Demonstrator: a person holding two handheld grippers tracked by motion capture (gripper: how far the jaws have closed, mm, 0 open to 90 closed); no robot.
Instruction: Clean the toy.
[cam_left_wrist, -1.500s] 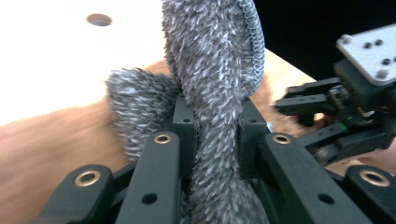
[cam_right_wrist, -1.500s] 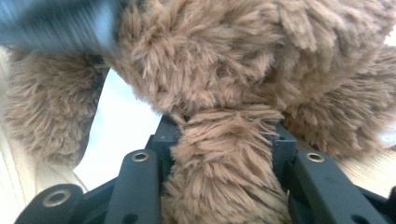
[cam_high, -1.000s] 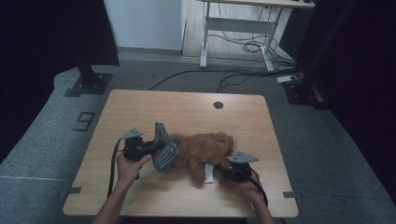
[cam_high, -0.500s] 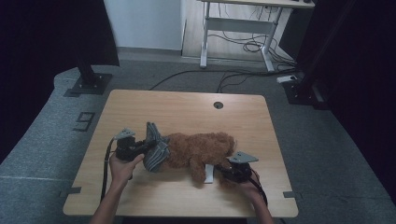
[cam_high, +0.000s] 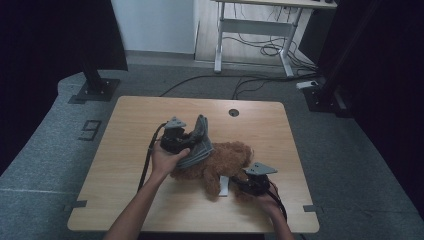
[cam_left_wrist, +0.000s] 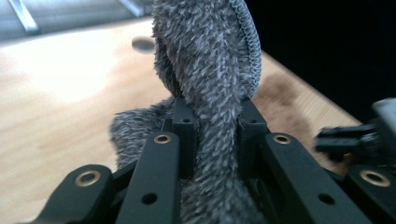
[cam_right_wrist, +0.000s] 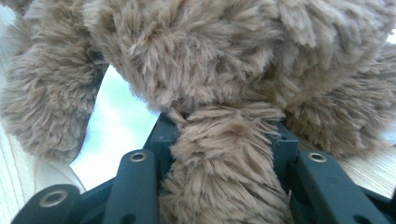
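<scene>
Both claws have hold of something. Our left gripper (cam_high: 187, 142) is clamped shut on a fold of the grey fleece garment (cam_high: 199, 145); in the left gripper view the fabric (cam_left_wrist: 212, 93) rises straight up between the jaws, pinched tight. Our right gripper (cam_high: 239, 184) is closed partway round a limb of the brown teddy bear (cam_high: 225, 162), and in the right gripper view the brown fur (cam_right_wrist: 219, 158) fills the gap from pad to pad.

We take the bear as our landmark. It lies near the middle of the wooden table (cam_high: 130, 125), its long axis running across the table from our left to our right. The garment sits at the bear's left end, lifted above it and partly still wrapped round it, with our left gripper just beyond that end. Our right gripper is at the bear's near right corner, touching it. The table's cable hole (cam_high: 233, 112) lies beyond the bear, towards the far edge.

We judge that the coming move turns on this line-up: the garment must travel along the bear's long axis, so the left hand, nearer the fabric, does the pulling while the right hand anchors the toy.

We can read no brand or label. A pale patch (cam_right_wrist: 119, 126) lies under the bear, but it shows no writing we can read.
</scene>
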